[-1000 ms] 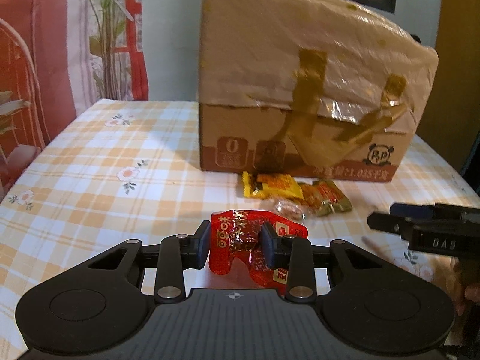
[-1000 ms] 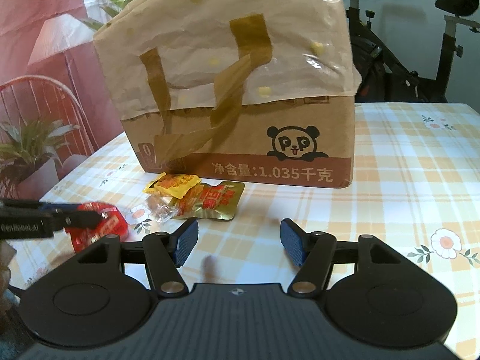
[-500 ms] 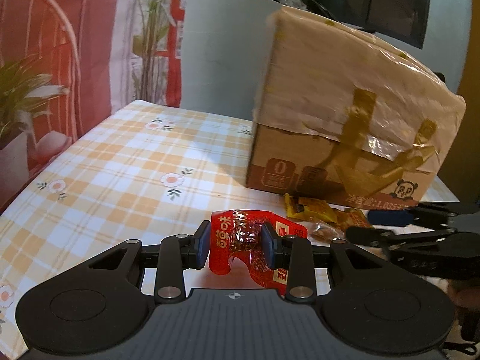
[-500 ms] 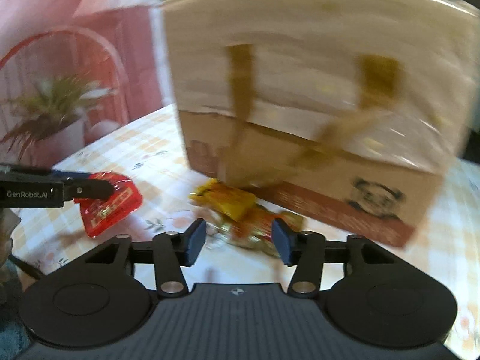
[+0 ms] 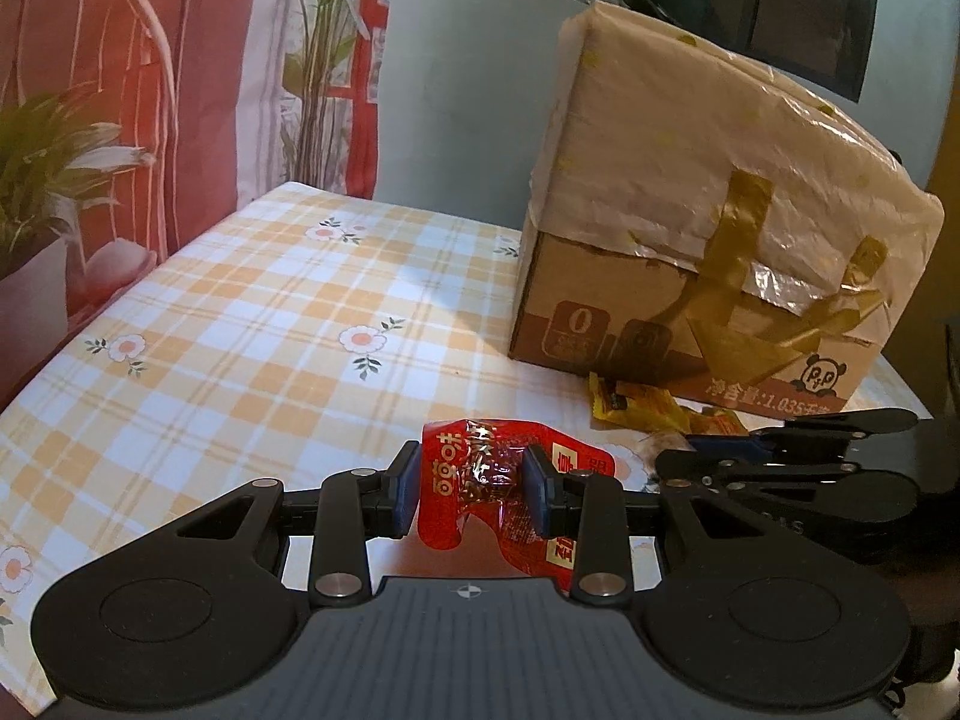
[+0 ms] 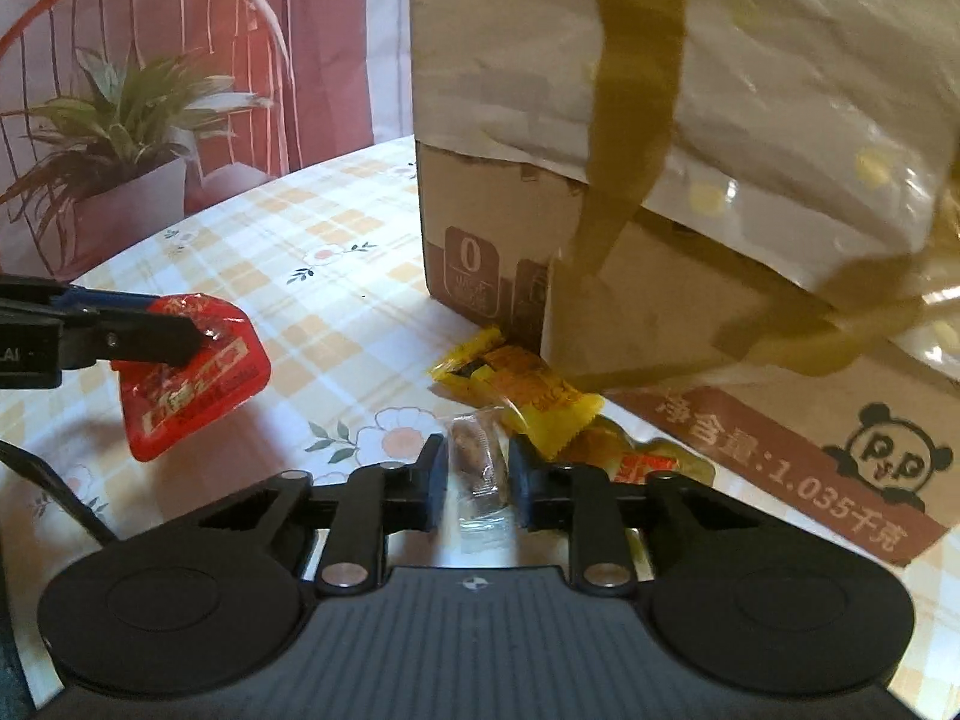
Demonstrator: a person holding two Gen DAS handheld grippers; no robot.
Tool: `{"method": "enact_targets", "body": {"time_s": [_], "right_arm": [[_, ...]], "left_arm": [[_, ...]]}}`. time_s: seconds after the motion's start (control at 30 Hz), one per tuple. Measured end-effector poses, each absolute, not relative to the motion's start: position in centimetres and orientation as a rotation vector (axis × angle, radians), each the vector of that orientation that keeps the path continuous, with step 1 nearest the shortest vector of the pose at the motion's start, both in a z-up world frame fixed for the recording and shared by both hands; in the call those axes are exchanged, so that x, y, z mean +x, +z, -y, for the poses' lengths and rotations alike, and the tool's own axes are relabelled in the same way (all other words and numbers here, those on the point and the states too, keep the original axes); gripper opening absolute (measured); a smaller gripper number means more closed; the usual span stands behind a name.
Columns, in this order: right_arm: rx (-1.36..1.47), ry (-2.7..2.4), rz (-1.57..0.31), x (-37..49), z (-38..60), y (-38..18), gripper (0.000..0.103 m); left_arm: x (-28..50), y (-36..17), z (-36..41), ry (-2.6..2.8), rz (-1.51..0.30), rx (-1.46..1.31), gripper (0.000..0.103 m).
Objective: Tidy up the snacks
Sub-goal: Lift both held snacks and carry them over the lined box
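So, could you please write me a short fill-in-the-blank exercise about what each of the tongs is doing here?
1. The left tongs are shut on a ____ snack packet.
2. The clear-wrapped snack lies between the fingers of the ____ tongs.
3. The yellow packet lies against the base of the ____ box.

Missing words: red; right; cardboard

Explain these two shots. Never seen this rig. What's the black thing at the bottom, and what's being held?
No robot arm: a person holds a two-finger gripper in each hand, each with a fisheye camera looking along its fingers.

In the left view, the left gripper is shut on a red packet.

In the right view, the right gripper brackets a clear packet; whether it grips is unclear.

On the checked tablecloth stands a taped box, with a yellow packet at its base.
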State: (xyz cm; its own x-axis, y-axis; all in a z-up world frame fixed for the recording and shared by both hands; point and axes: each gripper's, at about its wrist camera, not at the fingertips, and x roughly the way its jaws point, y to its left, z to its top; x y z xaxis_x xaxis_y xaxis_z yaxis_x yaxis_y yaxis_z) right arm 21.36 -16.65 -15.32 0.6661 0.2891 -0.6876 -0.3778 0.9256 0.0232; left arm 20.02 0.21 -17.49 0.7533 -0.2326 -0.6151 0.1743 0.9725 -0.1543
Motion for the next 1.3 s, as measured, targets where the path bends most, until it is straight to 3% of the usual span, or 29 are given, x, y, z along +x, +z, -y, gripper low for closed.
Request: {"method": "enact_targets", "body": {"time_s": [0.5, 1.13, 1.3], "right_arm": [[0.086, 0.347, -0.602, 15.6, 20.9, -13.3, 0.019], [0.075, 0.281, -0.240, 16.2, 24.2, -1.7, 0.019], [0.059, 0.226, -0.233, 18.9, 25.1, 1.3, 0.019]], "left_arm": [[19.0, -15.5, 2.8, -0.272, -0.630, 0.033, 0.037], [23.5, -2.1, 6.8, -0.342, -0.286, -0.010, 0.038], [26.4, -0.3, 9.2, -0.349, -0.239, 0.007, 0.038]]}}
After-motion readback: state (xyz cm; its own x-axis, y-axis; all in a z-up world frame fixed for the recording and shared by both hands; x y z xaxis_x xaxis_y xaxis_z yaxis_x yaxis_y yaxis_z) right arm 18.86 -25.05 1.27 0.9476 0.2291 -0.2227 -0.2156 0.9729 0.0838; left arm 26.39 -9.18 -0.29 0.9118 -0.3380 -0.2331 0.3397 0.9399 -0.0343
